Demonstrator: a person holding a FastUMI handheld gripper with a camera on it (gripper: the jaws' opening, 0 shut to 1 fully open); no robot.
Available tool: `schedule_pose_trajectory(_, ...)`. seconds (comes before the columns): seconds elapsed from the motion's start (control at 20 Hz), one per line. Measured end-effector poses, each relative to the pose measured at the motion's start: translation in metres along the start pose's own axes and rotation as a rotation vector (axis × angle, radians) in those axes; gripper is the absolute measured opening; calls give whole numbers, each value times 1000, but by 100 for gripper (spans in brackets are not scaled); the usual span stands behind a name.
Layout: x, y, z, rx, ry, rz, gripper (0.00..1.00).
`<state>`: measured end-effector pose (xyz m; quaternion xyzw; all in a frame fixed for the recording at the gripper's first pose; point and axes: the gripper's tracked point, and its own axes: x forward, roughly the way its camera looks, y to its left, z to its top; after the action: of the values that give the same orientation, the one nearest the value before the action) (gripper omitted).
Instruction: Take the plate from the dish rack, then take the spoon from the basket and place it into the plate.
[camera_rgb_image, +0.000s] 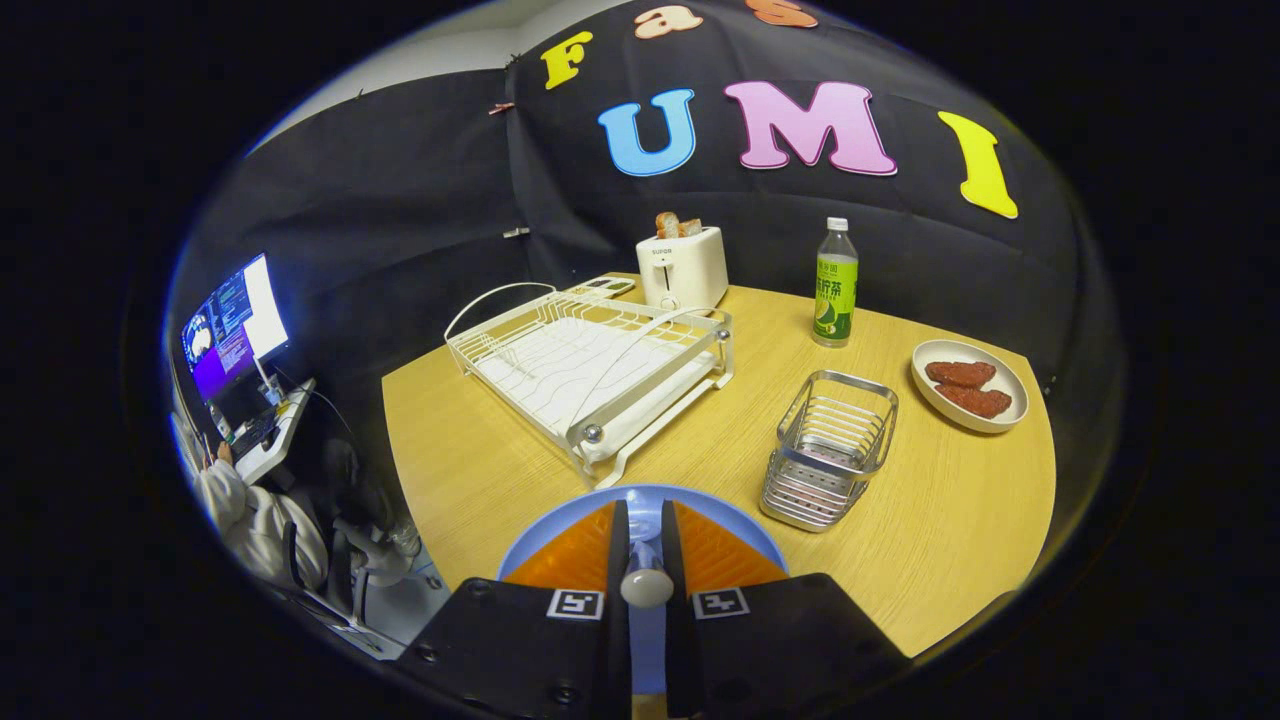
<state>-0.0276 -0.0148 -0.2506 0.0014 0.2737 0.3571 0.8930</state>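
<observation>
Black cloth walls close in a round wooden table (950, 520). At its near edge lies a blue plate (720, 505), directly under the gripper (645, 545), whose fingers stand nearly closed on the pale handle of a spoon (647, 586); its rounded end shows between them, over the plate. Just beyond the plate sits a white dish rack (590, 365), with nothing in its slots. To its right, near the plate, a metal wire basket (830, 450) stands with nothing visible inside. Farther right, a small pale dish (1008, 420) holds two reddish-brown pieces of food (968, 387). Behind, a white toaster (682, 268) carries bread in its slots, and a green-labelled bottle (835, 285) stands upright.
</observation>
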Motion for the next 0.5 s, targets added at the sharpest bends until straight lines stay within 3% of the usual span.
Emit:
schedule_pose_trajectory(0.15,-1,-2,2,38,6,10,23)
schedule_pose_trajectory(0.35,-7,-7,29,47,-45,1,100)
schedule_pose_trajectory(0.5,-18,-9,59,35,-100,-24,98)
